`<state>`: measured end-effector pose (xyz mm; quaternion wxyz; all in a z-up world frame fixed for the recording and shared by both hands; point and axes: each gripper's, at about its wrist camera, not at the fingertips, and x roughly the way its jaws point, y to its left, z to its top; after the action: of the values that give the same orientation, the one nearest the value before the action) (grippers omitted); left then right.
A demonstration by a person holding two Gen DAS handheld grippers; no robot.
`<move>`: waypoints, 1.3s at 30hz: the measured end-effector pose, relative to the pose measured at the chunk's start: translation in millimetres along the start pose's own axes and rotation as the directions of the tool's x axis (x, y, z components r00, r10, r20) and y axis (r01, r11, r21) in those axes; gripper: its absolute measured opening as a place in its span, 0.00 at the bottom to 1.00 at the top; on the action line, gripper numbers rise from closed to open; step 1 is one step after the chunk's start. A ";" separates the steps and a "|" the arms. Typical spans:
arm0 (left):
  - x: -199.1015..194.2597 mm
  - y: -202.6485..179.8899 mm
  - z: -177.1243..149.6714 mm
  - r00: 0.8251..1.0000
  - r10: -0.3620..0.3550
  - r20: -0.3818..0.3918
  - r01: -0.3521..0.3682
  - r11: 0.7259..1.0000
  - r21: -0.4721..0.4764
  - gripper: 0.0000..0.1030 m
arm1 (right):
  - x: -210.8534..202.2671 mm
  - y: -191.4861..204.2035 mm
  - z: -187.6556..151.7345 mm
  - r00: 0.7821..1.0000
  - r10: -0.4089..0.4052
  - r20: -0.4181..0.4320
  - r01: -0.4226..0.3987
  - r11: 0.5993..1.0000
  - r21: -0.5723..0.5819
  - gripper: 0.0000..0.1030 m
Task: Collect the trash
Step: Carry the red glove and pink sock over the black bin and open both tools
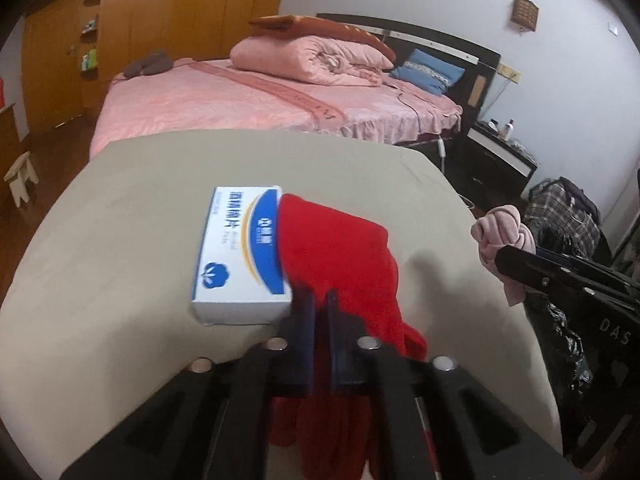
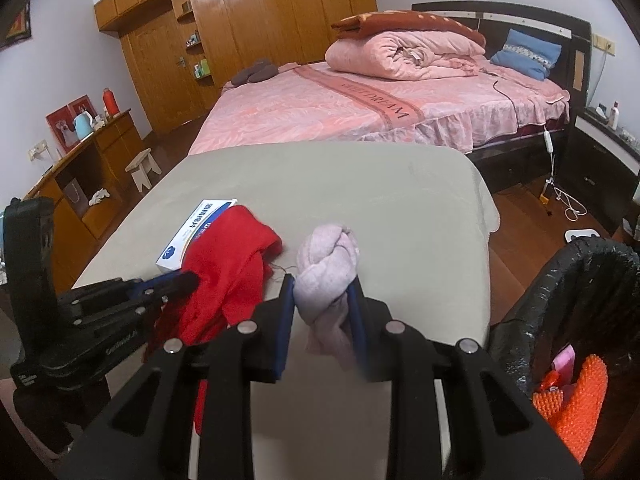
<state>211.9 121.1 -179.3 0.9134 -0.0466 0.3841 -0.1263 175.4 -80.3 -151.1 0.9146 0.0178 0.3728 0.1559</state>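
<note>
The surface (image 2: 360, 184) is a beige, cloth-covered top with rounded corners, standing at the foot of a bed (image 2: 320, 120) with pink bedding. The room has a wooden floor, a wooden wardrobe (image 2: 256, 12) along the far wall, one small stool (image 2: 143, 166), and one dark nightstand (image 1: 496, 156) beside the bed. On the bed lie one rolled pink quilt (image 2: 400, 54) and one blue pillow (image 2: 524, 56). Three items are at the surface: one white-and-blue box (image 1: 236, 256), one red cloth (image 1: 340, 256), and one pink knotted cloth (image 2: 326, 268). The box lies flat on the surface; the red cloth overlaps the box's right edge and hangs down over the near edge of the surface. The left tool (image 1: 320, 304) is closed on the red cloth, its two blue fingers nearly together. The right tool (image 2: 324, 312) grips the pink knotted cloth between its two fingers, just right of the red cloth. One bin (image 2: 560, 300) lined with a black bag stands to the right of the surface; orange and pink items lie inside it.
</note>
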 end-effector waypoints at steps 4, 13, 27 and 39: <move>-25.0 1.9 12.5 0.996 -0.031 0.087 0.033 0.999 -0.025 0.05 | -5.3 -4.1 0.3 1.000 -0.009 0.011 0.009 1.000 0.002 0.25; -55.5 1.8 32.7 0.987 -0.032 0.157 0.037 0.999 -0.032 0.04 | -19.7 -11.1 9.1 0.999 -0.008 0.044 0.008 1.000 0.012 0.24; -94.8 -72.0 58.0 0.957 -0.172 0.234 0.157 0.984 0.082 0.04 | -97.4 -40.1 30.6 0.984 -0.038 0.173 0.033 0.999 0.027 0.24; -97.4 -179.5 56.4 0.928 -0.311 0.203 0.272 0.941 0.199 0.04 | -168.1 -101.3 10.0 0.963 -0.172 0.208 0.158 0.984 0.081 0.25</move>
<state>151.6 -26.6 -39.9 0.9235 -0.0406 0.2518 -0.2865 96.5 -225.9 -45.2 0.9581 0.0327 0.2773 0.0643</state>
